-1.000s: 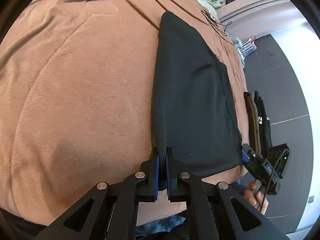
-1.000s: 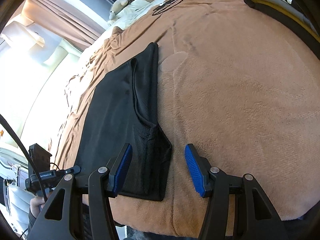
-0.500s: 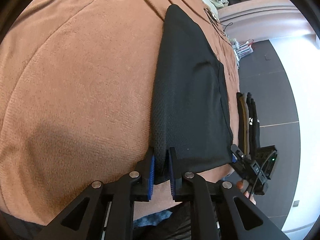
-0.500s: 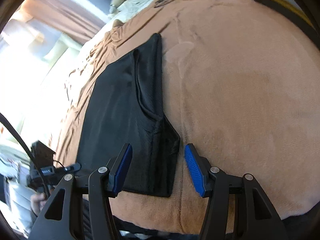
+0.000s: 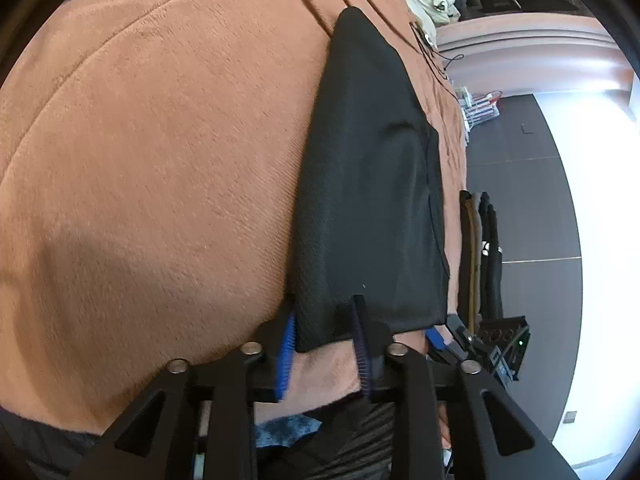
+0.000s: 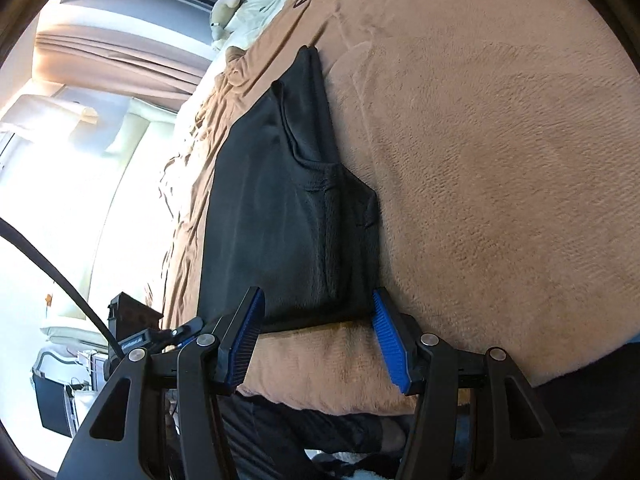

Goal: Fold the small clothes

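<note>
Left tongs (image 5: 324, 340) just opening, near corner of black garment (image 5: 372, 184) loose between pads; right tongs (image 6: 318, 340) released, straddling other near corner. Garment folded lengthwise, flat on brown bed blanket (image 5: 160, 160); crosswise fold likely left.

Small white lettering runs along the black body of the other gripper (image 6: 138, 345) in the right wrist view, too tiny to read. No other writing can be made out.

Folded garment (image 5: 372, 184) on blanket (image 5: 160, 160), near front edge.
</note>
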